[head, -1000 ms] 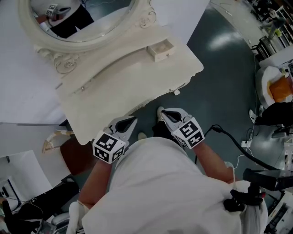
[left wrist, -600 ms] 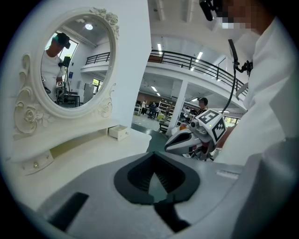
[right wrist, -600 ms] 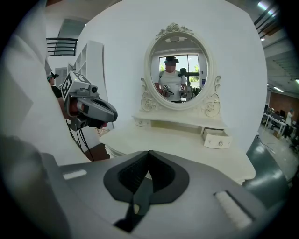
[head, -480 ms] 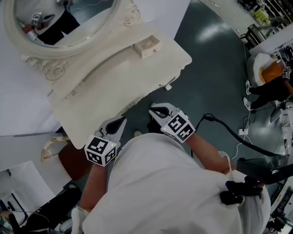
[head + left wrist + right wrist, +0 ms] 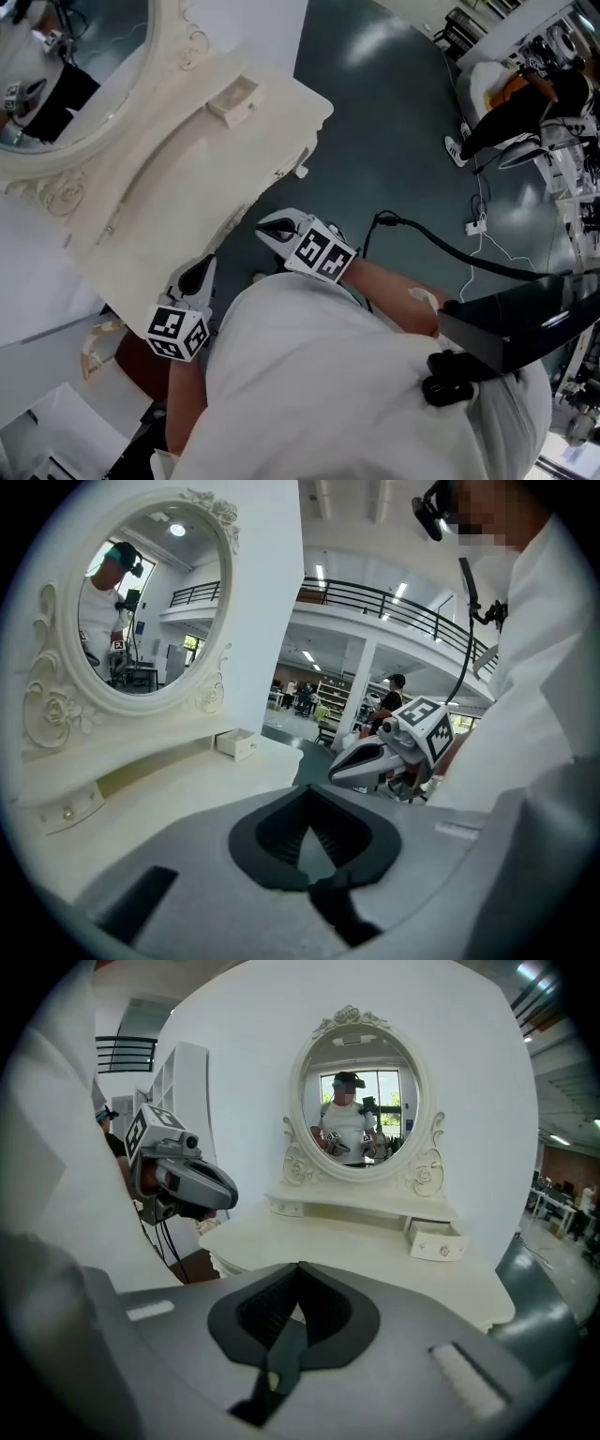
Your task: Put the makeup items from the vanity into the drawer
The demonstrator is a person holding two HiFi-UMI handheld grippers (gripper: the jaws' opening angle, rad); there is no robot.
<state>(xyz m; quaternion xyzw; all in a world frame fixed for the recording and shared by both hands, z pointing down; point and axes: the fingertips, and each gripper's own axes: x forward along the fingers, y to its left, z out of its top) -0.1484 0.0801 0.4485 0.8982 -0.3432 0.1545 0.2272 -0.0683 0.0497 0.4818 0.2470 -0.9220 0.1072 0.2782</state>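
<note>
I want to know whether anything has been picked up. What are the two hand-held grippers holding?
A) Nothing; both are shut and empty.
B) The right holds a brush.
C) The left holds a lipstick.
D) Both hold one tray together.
A: the left hand-held gripper and the right hand-held gripper each show jaws closed together with nothing between them, in front of the vanity.

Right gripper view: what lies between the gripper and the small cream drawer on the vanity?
Only bare cream vanity top lies between the shut right gripper and the small cream drawer; the right gripper view shows it.
</note>
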